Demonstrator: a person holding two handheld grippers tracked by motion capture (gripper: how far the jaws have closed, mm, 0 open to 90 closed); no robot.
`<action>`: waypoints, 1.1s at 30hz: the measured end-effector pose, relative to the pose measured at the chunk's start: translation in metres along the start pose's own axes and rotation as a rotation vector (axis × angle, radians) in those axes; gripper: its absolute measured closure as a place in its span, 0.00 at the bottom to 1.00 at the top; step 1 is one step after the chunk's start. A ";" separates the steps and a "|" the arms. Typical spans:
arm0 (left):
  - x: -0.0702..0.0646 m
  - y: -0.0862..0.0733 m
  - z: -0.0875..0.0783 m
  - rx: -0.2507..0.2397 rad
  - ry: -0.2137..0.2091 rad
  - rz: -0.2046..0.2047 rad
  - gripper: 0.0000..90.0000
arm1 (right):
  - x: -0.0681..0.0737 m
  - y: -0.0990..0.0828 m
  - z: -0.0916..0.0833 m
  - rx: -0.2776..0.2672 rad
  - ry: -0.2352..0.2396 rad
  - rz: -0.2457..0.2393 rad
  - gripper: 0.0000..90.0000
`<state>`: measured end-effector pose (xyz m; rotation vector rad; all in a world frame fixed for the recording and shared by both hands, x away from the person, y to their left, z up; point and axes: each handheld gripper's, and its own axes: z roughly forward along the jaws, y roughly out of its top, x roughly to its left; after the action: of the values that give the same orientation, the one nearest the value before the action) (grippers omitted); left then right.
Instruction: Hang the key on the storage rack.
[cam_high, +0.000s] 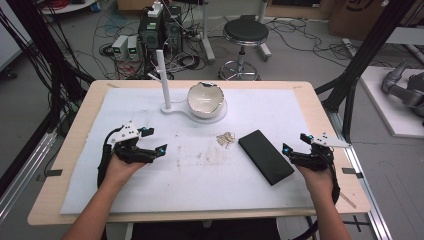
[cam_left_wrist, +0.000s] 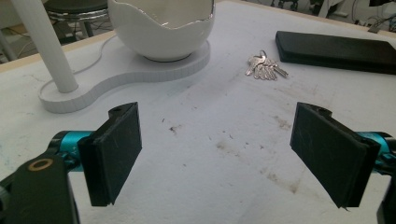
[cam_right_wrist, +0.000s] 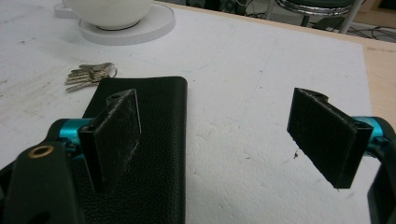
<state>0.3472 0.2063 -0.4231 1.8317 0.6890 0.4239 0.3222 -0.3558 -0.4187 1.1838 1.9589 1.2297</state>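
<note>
High view shows a wooden table (cam_high: 75, 130) covered by a white mat (cam_high: 200, 185), with a person's forearms coming in from the bottom edge. Left gripper (cam_high: 154, 141) hovers over the left part of the mat, its jaws spread wide with nothing between them; the left gripper view confirms bare, stained mat in the gap between its black pads (cam_left_wrist: 114, 149). Right gripper (cam_high: 296, 143) sits near the mat's right edge, jaws equally wide apart and empty. A black wallet (cam_high: 265, 156) lies flat on the mat just beside the right gripper, on its inner side; in the right gripper view the wallet (cam_right_wrist: 154, 154) lies under and ahead of one jaw, not between the pads. A bunch of keys (cam_high: 226, 138) lies near the wallet's far end, toward the middle of the mat. Beyond the keys stands a white bowl (cam_high: 205, 99) with a jagged rim on a white base (cam_high: 172, 110), which also carries an upright white post (cam_high: 163, 80).
</note>
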 end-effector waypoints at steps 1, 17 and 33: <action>0.000 0.000 0.001 -0.003 -0.001 -0.002 0.18 | 0.000 0.000 0.000 0.000 0.001 0.002 0.19; -0.012 0.014 0.032 0.015 -0.083 -0.025 0.18 | 0.001 -0.006 -0.013 0.016 -0.015 0.003 0.19; -0.046 0.054 0.115 0.086 -0.266 0.042 0.18 | -0.002 -0.010 -0.019 0.013 -0.020 0.024 0.19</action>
<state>0.3935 0.0795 -0.4120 1.9421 0.4930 0.1739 0.3038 -0.3674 -0.4195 1.2249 1.9458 1.2145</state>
